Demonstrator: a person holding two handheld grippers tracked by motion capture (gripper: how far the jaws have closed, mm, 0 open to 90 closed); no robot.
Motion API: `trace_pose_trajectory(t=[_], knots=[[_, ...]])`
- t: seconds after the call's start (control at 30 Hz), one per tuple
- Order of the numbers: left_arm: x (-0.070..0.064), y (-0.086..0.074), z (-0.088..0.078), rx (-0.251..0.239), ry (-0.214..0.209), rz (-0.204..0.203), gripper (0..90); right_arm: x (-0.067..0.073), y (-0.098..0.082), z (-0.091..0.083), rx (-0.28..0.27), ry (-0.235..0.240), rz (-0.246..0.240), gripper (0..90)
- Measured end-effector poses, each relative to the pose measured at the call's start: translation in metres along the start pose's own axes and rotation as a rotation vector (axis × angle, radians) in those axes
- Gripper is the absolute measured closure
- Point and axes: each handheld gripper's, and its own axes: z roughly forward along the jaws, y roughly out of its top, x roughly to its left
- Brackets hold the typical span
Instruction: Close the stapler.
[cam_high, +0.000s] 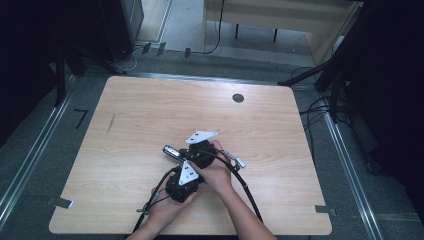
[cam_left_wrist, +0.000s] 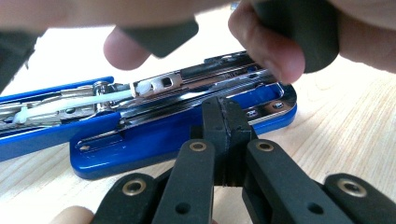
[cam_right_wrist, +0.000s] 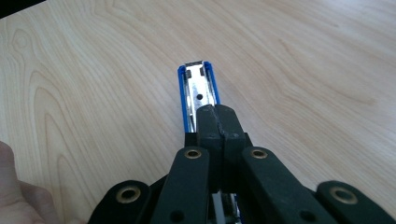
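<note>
Down at the bottom centre of the high view, two forearms come in and both hands meet low on the desk (cam_high: 130, 115). The left tool (cam_high: 182, 182) sits nearest the bottom edge, the right tool (cam_high: 200, 150) just above it, the two almost touching. In the left tool's view, its jaws stand pressed together at lower centre, right against the near edge of a blue stapler (cam_left_wrist: 154, 140). That stapler lies opened out on the wood across the middle of the frame, its metal rail bare, with fingertips (cam_left_wrist: 271, 51) of the other hand above it. In the right tool's view, the jaws are likewise closed together at lower centre, over the stapler (cam_right_wrist: 198, 86), whose metal end points toward the upper middle. Whether either tool actually pinches the stapler I cannot tell.
</note>
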Motion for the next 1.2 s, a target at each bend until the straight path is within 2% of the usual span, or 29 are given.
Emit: trace_pose_trajectory(t=[0.17,0.7,1.2], knots=[[0.0,0.0,0.0,0.0,0.001,0.0,90.0,-0.004,0.001,-0.012,-0.04,-0.02,0.008,90.0],[0.0,0.0,0.0,-0.002,-0.001,-0.003,90.0,-0.013,-0.004,-0.041,-0.081,-0.072,-0.004,87.9],[0.0,0.0,0.0,0.0,0.001,0.002,90.0,-0.033,-0.02,-0.071,-0.107,-0.128,0.037,84.8]])
